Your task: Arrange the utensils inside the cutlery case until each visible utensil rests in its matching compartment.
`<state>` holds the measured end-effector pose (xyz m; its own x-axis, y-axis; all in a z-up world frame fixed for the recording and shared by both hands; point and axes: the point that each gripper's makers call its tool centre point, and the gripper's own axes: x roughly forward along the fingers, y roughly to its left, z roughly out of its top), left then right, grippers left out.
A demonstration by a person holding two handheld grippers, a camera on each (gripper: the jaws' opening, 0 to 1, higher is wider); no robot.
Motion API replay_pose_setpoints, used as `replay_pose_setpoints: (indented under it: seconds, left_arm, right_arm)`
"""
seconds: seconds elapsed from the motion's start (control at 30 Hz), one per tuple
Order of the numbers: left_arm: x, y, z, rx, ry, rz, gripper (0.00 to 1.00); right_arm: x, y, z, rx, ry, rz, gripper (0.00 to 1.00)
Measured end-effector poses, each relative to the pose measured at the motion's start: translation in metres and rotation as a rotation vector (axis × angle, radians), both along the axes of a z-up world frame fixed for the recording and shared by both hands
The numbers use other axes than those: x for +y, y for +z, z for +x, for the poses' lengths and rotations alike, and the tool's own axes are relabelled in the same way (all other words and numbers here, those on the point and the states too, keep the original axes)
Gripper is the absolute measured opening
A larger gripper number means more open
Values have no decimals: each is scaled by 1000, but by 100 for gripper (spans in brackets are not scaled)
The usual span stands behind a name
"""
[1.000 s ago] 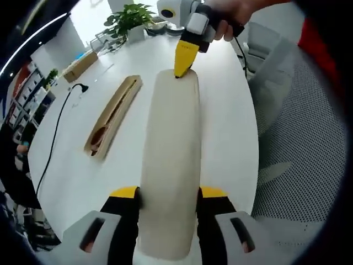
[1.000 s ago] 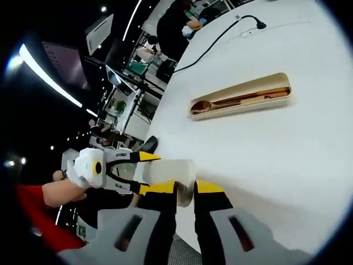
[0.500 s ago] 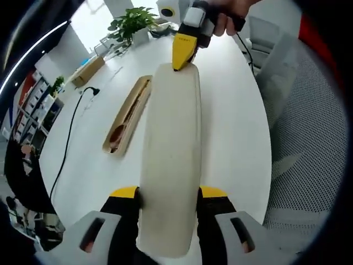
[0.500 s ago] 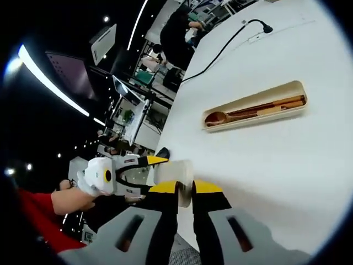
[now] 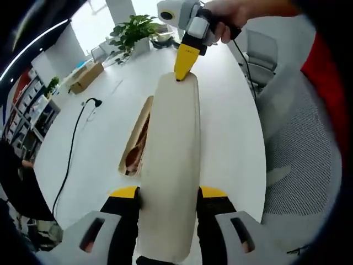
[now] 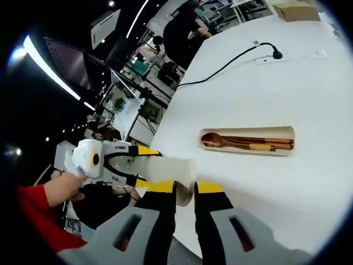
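Observation:
A long cream case lid (image 5: pixel 170 165) is held above the white table (image 5: pixel 226 143) by both grippers. My left gripper (image 5: pixel 168 194) is shut on its near end. My right gripper (image 5: pixel 185 65), in a person's hand, is shut on its far end. In the right gripper view the lid (image 6: pixel 168 170) shows end-on between my right gripper (image 6: pixel 185 189) and the left gripper (image 6: pixel 118 163). The open case base (image 6: pixel 248 141) lies on the table holding a wooden spoon (image 6: pixel 215 140) and chopsticks (image 6: pixel 262 143). The lid partly hides the base (image 5: pixel 137 144) in the left gripper view.
A potted plant (image 5: pixel 135 27) and a cardboard box (image 5: pixel 87 77) stand at the table's far end. A black cable (image 6: pixel 231 63) runs across the table to a plug. A mesh chair (image 5: pixel 292 143) stands by the table edge. A person in black (image 6: pixel 182 27) sits beyond.
The lid, still held at both ends, has shifted closer to the case base, which now lies partly under its left edge. Both cameras moved with it; the grips are unchanged.

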<state>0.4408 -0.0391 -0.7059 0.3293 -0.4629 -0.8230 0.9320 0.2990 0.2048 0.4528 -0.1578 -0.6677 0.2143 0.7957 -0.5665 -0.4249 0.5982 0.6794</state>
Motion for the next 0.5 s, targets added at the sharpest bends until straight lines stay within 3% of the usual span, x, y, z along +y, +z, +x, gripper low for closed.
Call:
replay_pose_setpoints:
  seconds: [0.13, 0.3, 0.43, 0.5]
  left_arm:
    - [4, 12, 11, -13, -22, 22, 41]
    - [1, 22, 22, -55, -51, 46, 41]
    - [-5, 20, 29, -76, -46, 50, 41]
    - [-4, 17, 30, -98, -41, 52, 41]
  right_arm:
    - [2, 9, 13, 31, -19, 23, 10]
    - [-1, 18, 21, 3, 4, 0, 10]
    - [-8, 11, 31, 51, -20, -33, 11]
    - [-8, 8, 30, 109, -49, -21, 10]
